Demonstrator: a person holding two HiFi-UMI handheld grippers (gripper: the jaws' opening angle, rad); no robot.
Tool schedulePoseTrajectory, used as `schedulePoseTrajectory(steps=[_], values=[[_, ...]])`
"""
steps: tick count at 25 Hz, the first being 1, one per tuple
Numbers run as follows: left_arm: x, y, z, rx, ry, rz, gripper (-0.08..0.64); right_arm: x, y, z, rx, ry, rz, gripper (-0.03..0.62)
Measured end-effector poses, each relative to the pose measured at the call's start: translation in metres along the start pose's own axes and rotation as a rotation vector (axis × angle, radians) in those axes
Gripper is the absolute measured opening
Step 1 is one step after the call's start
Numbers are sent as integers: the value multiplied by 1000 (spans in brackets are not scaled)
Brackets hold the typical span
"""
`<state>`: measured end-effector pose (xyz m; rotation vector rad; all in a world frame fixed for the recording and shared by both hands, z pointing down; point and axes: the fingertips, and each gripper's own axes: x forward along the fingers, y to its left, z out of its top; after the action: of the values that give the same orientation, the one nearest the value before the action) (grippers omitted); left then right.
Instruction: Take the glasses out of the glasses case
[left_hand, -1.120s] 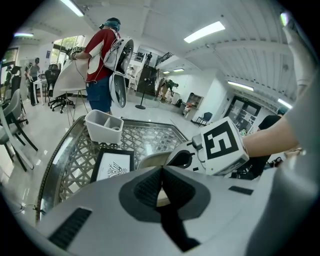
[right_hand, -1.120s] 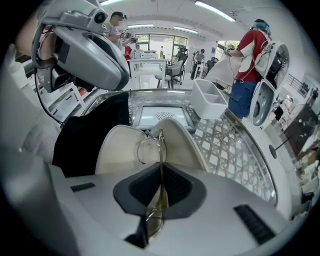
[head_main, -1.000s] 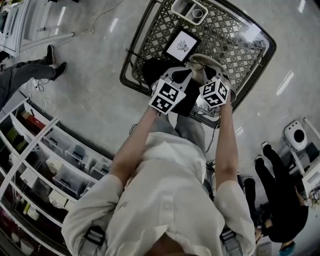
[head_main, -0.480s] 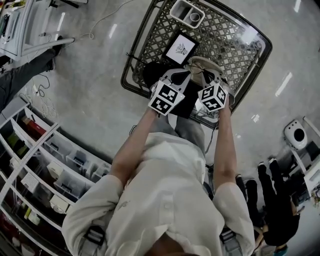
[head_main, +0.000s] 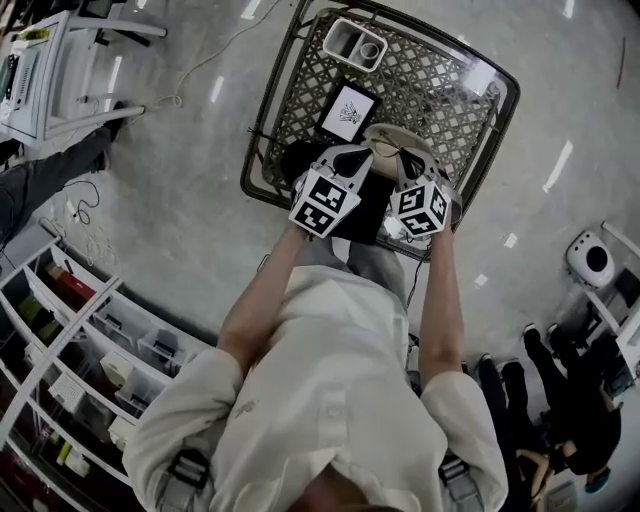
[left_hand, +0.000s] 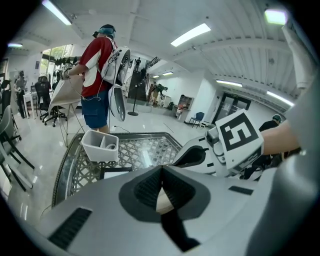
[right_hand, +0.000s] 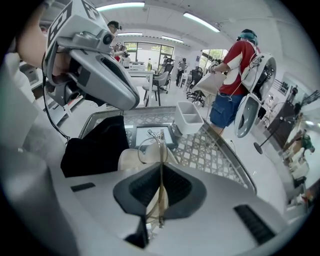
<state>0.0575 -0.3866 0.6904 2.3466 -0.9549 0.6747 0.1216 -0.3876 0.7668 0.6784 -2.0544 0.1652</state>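
Note:
In the right gripper view, the thin wire-framed glasses (right_hand: 159, 150) stand pinched between the pads of my right gripper (right_hand: 160, 192), which is shut on them. Just beyond and below them lies the cream glasses case (right_hand: 131, 159). My left gripper (left_hand: 161, 196) is shut on a cream edge that looks like the case. In the head view both grippers sit side by side over the case (head_main: 398, 138) on the lattice table, the left gripper (head_main: 352, 162) next to the right gripper (head_main: 404, 162). Most of the case is hidden by the grippers there.
A black cloth (right_hand: 95, 146) lies left of the case. A framed picture (head_main: 347, 110) and a white two-part tray (head_main: 358, 40) sit farther back on the lattice table (head_main: 450, 90). A person in a red top (right_hand: 235, 75) stands beyond the table. Shelves (head_main: 90, 330) line the floor at left.
Both grippers have stayed shut and close together, shifting slightly farther over the table. The person at the left edge of the head view has moved away.

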Motion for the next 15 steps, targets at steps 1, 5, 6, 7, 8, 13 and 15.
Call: schedulePoseTrajectory(steps=[1, 5, 6, 7, 8, 13, 15], values=[[-3, -1, 3, 8, -4, -3, 14, -6, -2, 2, 11, -6, -13, 18], [-13, -5, 17, 38, -22, -14, 14, -30, -9, 12, 56, -36, -69, 18], [-15, -6, 21, 47, -28, -17, 14, -35, -12, 15, 66, -45, -85, 18], [-18, -6, 25, 56, -34, -19, 14, -41, -14, 18, 78, -55, -101, 18], [-20, -7, 29, 64, -41, -23, 14, -47, -17, 21, 90, -64, -116, 18], [-32, -12, 51, 110, -80, -45, 14, -82, -28, 37, 142, -116, -203, 18], [-36, -13, 60, 127, -95, -52, 14, -95, -32, 43, 158, -136, -235, 18]])
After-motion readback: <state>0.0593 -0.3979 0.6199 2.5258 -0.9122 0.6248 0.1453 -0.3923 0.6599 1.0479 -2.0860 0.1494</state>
